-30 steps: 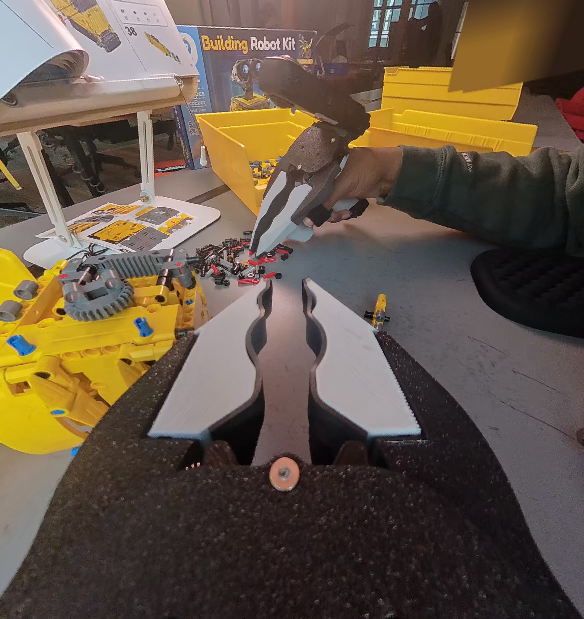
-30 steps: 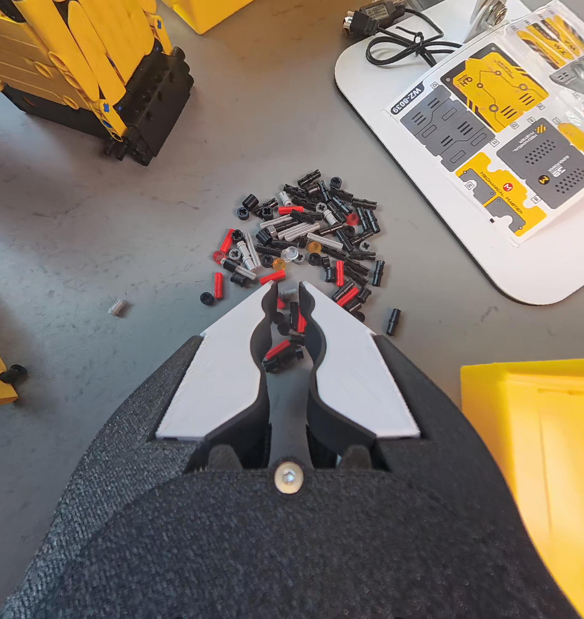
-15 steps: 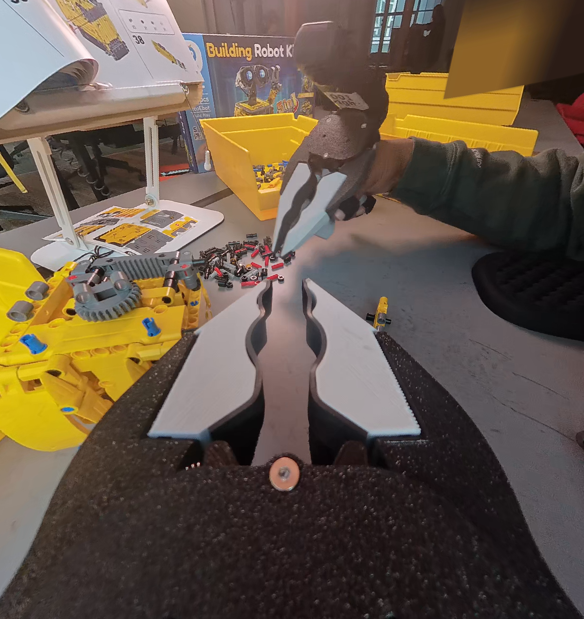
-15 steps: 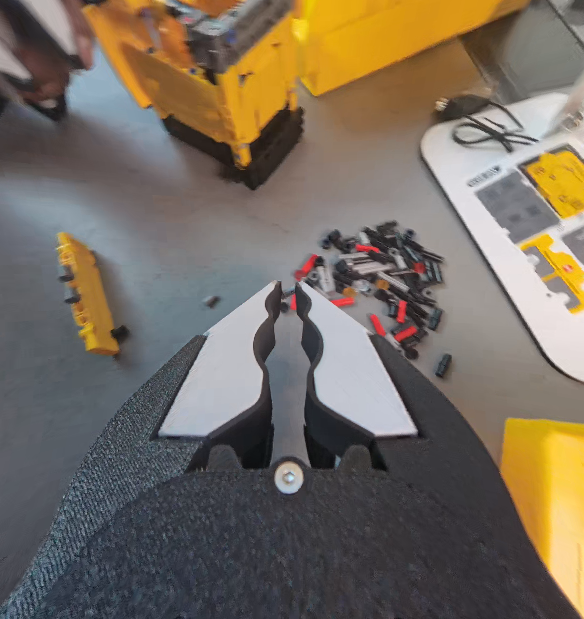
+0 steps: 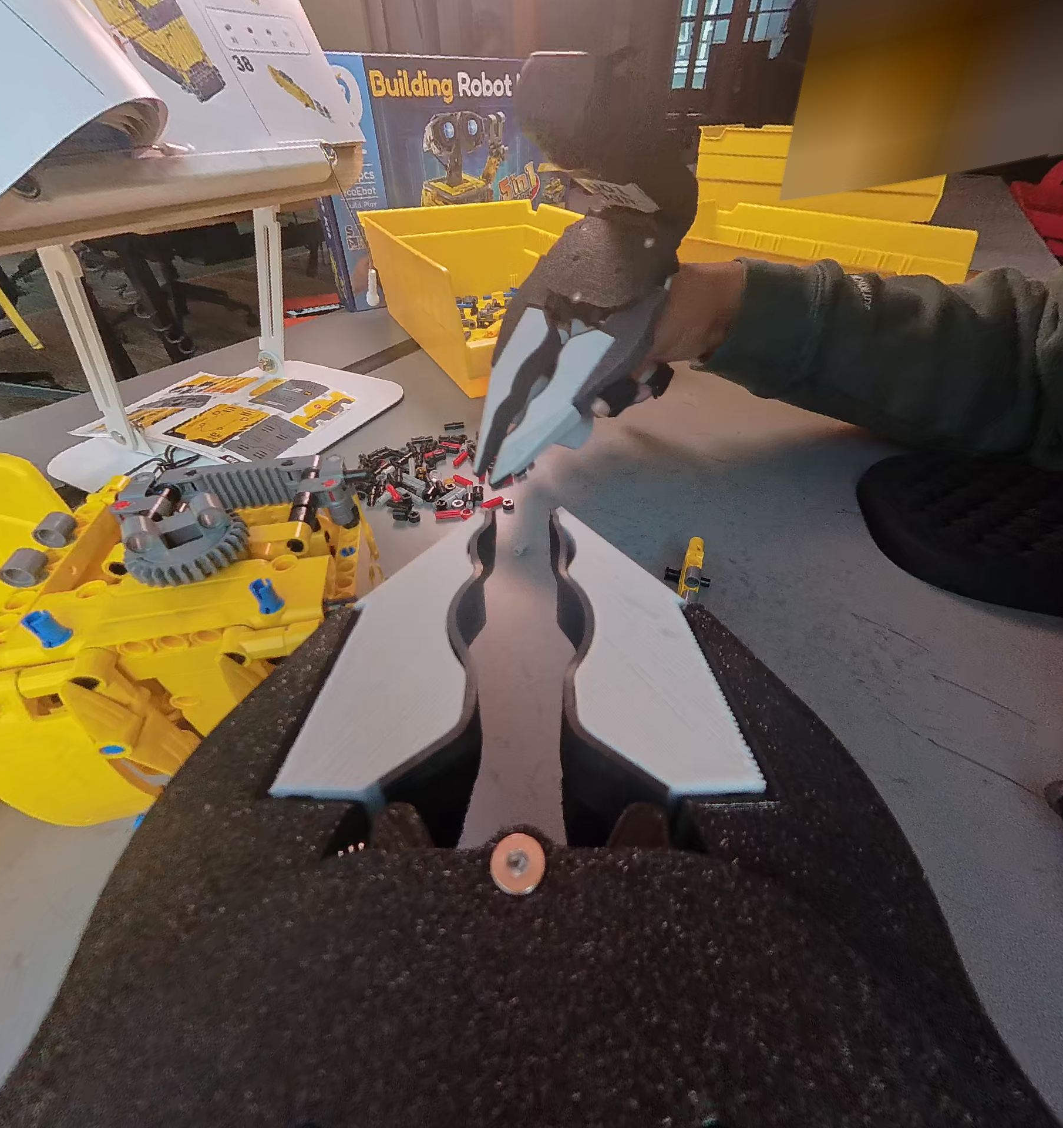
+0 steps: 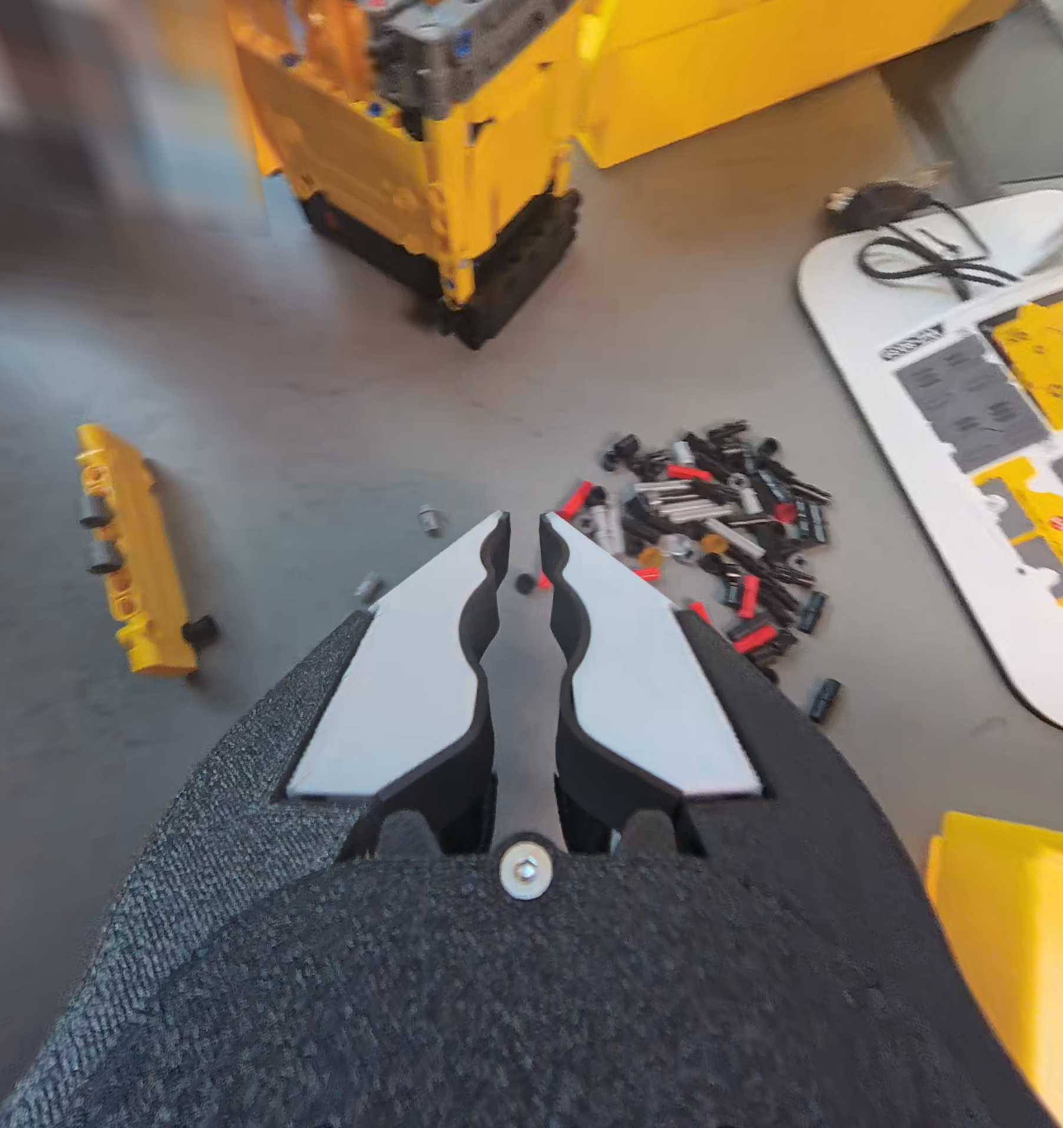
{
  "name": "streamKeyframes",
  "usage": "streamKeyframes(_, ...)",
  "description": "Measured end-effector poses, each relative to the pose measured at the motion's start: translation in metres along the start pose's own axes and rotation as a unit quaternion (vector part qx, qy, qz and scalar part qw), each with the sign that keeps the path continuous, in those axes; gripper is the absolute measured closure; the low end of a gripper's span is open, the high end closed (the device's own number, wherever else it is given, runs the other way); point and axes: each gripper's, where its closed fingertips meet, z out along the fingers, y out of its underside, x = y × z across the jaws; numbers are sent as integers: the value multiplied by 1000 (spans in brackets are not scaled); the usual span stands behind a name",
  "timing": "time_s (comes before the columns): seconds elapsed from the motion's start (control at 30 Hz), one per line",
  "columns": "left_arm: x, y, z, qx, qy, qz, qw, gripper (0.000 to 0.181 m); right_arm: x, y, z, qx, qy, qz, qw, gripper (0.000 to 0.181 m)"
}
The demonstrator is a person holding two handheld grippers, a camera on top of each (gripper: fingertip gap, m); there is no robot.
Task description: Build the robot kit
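Note:
My left gripper (image 5: 523, 522) is open and empty, low over the grey table, with a partly built yellow brick model (image 5: 151, 610) to its left. A short yellow beam (image 5: 692, 564) lies just right of its fingers. My right gripper (image 6: 524, 519), also in the left wrist view (image 5: 495, 476) and held by a hand, points down at the left edge of a pile of small black, red and grey pins (image 6: 724, 537). Its jaws stand a narrow gap apart and nothing shows between the tips. Two loose grey pins (image 6: 429, 520) lie just left of it. The yellow beam (image 6: 132, 549) lies farther left.
A white stand base with a sticker sheet (image 6: 944, 488) and a black cable (image 6: 919, 256) is right of the pile. The stand holds an open booklet (image 5: 151, 122). Yellow bins (image 5: 431, 274) and a blue box (image 5: 431, 122) stand behind. A black mat (image 5: 974, 537) lies at the right. My hands' fingertips stand some 12 centimetres from each other.
My right gripper narrowed its jaws over the pin pile, lifted, swung left, and is low again at the pile's left edge. My left gripper has hardly moved.

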Motion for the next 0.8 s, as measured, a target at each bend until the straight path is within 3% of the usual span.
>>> streamKeyframes(0.17, -1, 1, 0, -2, -1, 0, 1000, 165, 38, 9, 9, -19, 59, 32, 998, 179)
streamKeyframes(0.8, -1, 1, -1, -2, -1, -1, 1000, 165, 24, 20, 16, -56, 32, 3, 998, 174)
